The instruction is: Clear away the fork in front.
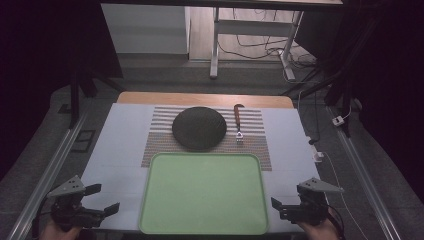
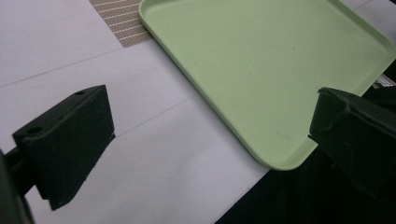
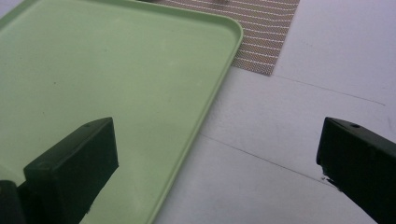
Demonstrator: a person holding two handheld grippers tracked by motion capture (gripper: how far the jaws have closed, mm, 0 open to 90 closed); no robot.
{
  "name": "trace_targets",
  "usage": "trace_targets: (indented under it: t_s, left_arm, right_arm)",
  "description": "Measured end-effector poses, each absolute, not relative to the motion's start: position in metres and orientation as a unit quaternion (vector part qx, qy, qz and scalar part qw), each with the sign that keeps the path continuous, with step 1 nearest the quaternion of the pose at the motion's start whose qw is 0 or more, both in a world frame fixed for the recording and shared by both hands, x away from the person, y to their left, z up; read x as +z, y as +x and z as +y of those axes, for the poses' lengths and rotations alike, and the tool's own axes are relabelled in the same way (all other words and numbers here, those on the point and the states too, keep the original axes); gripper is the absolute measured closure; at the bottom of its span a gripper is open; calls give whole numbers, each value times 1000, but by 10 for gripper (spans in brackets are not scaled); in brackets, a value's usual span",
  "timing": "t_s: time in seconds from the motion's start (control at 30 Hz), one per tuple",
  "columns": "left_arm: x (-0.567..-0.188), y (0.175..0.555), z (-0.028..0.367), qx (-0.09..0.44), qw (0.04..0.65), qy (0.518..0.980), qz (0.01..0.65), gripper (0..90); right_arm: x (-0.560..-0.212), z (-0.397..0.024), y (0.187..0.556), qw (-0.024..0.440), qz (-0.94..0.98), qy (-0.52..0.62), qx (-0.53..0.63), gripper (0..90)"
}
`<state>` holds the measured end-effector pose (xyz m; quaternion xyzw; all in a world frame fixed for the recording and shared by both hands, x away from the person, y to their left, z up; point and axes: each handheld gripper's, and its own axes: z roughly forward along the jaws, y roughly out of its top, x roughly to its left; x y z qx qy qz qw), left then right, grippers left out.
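A light green tray [image 1: 202, 192] lies empty at the near middle of the table. Behind it, on a striped placemat [image 1: 160, 142], sit a dark round plate [image 1: 199, 128] and a fork with a brown handle [image 1: 238, 121]. My left gripper [image 1: 104, 198] hovers at the near left corner, open and holding nothing; in its own view the gripper [image 2: 210, 112] spans the tray's near corner [image 2: 275, 158]. My right gripper [image 1: 279, 209] is at the near right, also open and empty. In the right gripper view the gripper [image 3: 217, 135] straddles the tray's right rim [image 3: 205, 112].
A white cover [image 1: 120, 145] spreads over the table, with the wooden far edge [image 1: 205, 98] showing behind it. Metal rails [image 1: 55, 160] run along both sides. Cables [image 1: 320, 150] lie at the right edge, and a white desk frame [image 1: 250, 30] stands beyond.
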<state>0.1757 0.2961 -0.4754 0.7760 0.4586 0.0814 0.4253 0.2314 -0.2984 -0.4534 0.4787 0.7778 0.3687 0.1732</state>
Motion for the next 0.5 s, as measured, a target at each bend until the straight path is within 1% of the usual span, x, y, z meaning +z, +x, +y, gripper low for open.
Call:
trace_targets:
  t_s: [0.5]
  left_arm:
    - [-476, 177, 294, 73, 419, 783, 454, 2]
  right_arm:
    - [-453, -294, 231, 176, 792, 457, 365, 0]
